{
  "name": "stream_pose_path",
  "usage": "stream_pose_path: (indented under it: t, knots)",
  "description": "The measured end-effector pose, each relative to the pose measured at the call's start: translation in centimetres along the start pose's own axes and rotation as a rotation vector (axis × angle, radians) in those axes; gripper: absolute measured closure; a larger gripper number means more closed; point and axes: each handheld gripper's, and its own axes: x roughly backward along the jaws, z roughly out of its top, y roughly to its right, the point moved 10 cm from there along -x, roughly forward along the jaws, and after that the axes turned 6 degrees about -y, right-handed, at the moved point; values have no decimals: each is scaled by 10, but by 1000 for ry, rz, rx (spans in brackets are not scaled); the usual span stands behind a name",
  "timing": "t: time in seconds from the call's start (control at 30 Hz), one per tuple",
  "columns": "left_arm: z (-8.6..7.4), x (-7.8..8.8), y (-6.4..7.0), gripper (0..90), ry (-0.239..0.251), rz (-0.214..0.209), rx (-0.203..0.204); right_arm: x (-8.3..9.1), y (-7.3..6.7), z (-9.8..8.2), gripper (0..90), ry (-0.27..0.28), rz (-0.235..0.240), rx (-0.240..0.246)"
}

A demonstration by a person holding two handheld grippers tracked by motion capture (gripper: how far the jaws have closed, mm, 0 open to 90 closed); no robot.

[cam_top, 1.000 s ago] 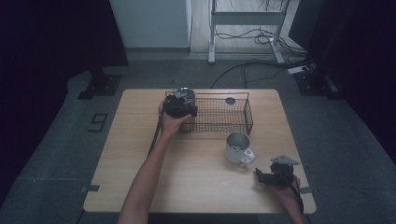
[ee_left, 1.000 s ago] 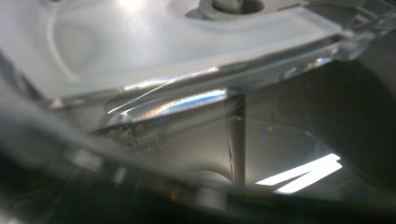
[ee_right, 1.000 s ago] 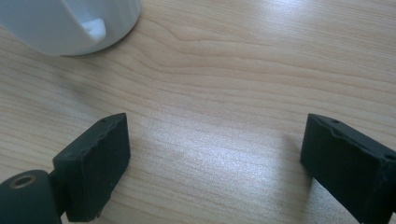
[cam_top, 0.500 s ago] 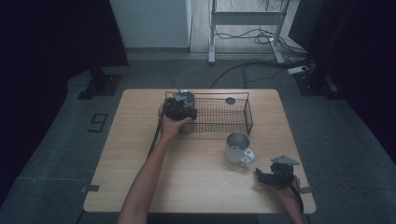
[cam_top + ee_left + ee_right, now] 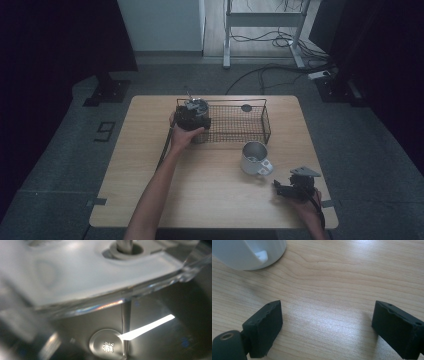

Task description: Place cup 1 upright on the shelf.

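one steel mug (image 5: 255, 158) on the wooden table's (image 5: 150, 150) right side; black wire basket (image 5: 240, 122) at the far edge.
right gripper (image 5: 295, 186) rests spread near the front right corner; left gripper (image 5: 192, 116) at the basket's left end, jaws untellable.

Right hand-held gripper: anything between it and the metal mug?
Nothing: in the high view, only bare table separates the right hand-held gripper from the metal mug. The right gripper view shows bare wood too.
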Motion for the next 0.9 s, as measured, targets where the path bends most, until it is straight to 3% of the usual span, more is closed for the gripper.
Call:
stream_pose_path:
  t: [0.23, 0.53, 0.9]
  knots:
    - [6, 11, -1, 2, 23, -3, 7, 0, 0, 0, 93, 0, 0, 0]
    - [14, 37, 1, 0, 63, -1, -16, 0, 0, 0, 94, 0, 0, -1]
    - [7, 65, 6, 4, 80, -14, -17, 0, 0, 0, 94, 0, 0, -1]
